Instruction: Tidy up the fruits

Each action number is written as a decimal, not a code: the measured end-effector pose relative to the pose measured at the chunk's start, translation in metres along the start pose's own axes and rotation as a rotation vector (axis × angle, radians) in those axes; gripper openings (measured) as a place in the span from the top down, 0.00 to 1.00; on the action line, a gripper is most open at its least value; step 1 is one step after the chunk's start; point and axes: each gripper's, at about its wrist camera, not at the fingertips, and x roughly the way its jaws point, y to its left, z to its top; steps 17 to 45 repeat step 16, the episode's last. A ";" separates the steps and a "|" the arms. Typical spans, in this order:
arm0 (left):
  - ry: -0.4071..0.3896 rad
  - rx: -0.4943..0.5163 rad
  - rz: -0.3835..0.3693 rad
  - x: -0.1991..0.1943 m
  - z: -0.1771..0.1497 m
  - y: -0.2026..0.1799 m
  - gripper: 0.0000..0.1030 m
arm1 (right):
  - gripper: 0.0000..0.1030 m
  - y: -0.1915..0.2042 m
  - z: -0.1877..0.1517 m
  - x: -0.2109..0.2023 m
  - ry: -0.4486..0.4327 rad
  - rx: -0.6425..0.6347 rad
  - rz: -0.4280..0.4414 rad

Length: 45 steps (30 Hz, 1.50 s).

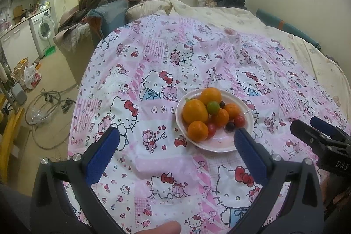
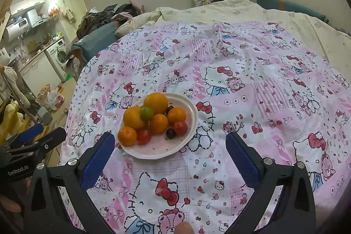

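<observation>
Both grippers (image 1: 176,139) (image 2: 170,142) have black frames, silver screws and blue textured jaws.

- The white plate (image 2: 190,124) looked like smooth, slightly glossy plastic.
- The printed cloth (image 2: 252,91) under it was thin, faintly shiny and creased.
- The oranges (image 2: 156,103) had a finely dimpled, satin skin; the cherry tomatoes (image 2: 180,127) were slick and glossy.
- The left gripper (image 1: 176,142) had matt black plastic arms, rough-textured blue pads (image 1: 103,155) and bright metal screw heads.
- The right gripper (image 2: 170,143) showed the same finish.
- The cream quilt (image 1: 219,12) beyond looked soft and matt.
</observation>
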 end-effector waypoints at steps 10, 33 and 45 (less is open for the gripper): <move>0.002 -0.002 0.000 0.000 0.000 0.000 0.00 | 0.00 0.001 0.000 0.002 0.008 -0.003 0.005; 0.003 0.007 -0.001 -0.001 -0.002 -0.002 0.00 | 0.00 0.001 0.000 0.001 0.006 -0.007 0.009; 0.003 0.007 -0.001 -0.001 -0.002 -0.002 0.00 | 0.00 0.001 0.000 0.001 0.006 -0.007 0.009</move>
